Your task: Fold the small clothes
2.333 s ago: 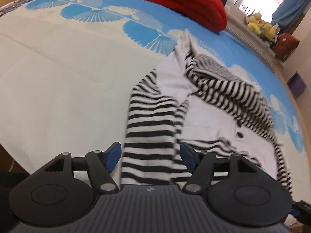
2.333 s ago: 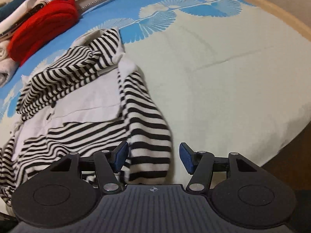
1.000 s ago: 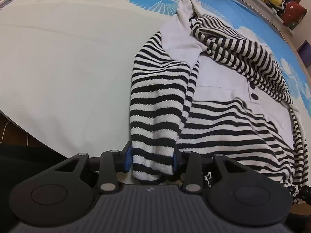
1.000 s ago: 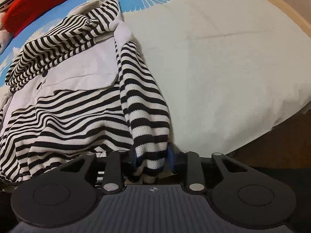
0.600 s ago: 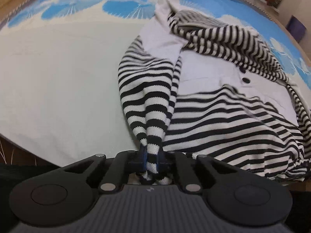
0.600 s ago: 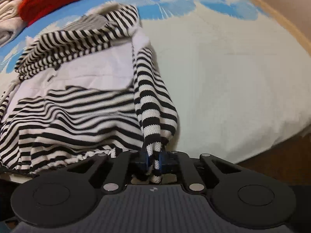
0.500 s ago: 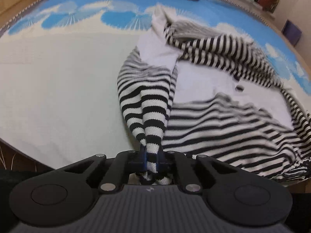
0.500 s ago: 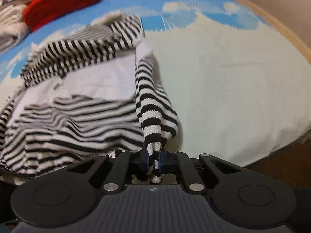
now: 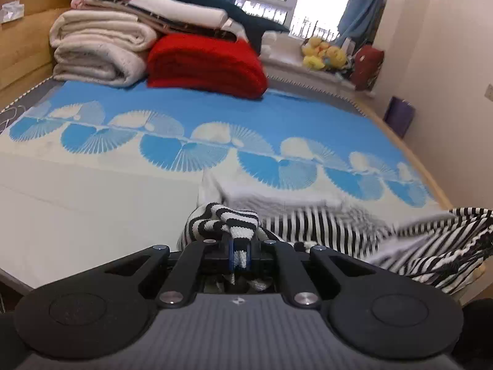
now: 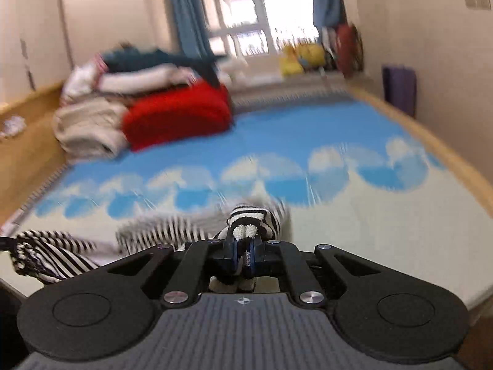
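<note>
Pinching a cuff each, the left claw (image 9: 239, 254) and right claw (image 10: 243, 254) hold the striped cardigan (image 9: 323, 231) bunched over the bed (image 9: 92, 203).

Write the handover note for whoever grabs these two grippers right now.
Left hand-held gripper: shut on a striped sleeve cuff of the black-and-white striped knit garment.
Right hand-held gripper: shut on the other striped cuff.
Garment: stretched between both, near edge of the blue-and-cream fan-print bed cover.
Done: both cuffs gripped and raised off the cover.
Left: carry the sleeves over the body, lay flat, fold.
</note>
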A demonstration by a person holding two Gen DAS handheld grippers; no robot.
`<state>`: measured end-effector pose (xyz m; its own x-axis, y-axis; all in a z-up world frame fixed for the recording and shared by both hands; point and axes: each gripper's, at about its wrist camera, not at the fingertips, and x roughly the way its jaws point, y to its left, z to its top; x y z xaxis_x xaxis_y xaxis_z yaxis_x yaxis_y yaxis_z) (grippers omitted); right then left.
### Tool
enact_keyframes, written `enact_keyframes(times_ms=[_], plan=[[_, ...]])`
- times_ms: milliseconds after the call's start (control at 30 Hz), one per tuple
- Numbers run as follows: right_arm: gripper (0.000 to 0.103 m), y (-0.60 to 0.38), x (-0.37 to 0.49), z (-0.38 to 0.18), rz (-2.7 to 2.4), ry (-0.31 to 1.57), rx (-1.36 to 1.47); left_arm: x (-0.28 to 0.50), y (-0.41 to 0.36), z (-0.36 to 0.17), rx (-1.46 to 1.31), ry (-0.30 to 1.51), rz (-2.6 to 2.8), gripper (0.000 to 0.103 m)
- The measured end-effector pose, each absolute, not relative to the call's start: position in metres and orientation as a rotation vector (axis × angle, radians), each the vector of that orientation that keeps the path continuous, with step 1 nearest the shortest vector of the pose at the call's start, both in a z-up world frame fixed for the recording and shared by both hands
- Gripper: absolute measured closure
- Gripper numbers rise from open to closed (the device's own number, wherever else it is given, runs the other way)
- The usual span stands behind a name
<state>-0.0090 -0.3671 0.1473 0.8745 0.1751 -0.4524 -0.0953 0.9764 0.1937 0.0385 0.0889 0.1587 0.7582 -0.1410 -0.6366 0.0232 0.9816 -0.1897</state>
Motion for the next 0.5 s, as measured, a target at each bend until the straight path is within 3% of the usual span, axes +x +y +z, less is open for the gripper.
enact_keyframes(times_ms=[167, 433, 500], plan=[[0.097, -0.362, -0.010, 0.134, 0.144, 0.490, 0.076, 0.072, 0.084, 0.113, -0.138, 0.844, -0.078, 0.096], [0.097, -0.358, 0.082, 0.085, 0.102, 0.622, 0.035, 0.170, 0.090, 0.085, -0.106, 0.881, -0.135, 0.095], [0.097, -0.364, 0.115, 0.074, 0.107, 0.644, 0.060, 0.202, 0.095, 0.069, -0.115, 0.886, -0.156, 0.090]])
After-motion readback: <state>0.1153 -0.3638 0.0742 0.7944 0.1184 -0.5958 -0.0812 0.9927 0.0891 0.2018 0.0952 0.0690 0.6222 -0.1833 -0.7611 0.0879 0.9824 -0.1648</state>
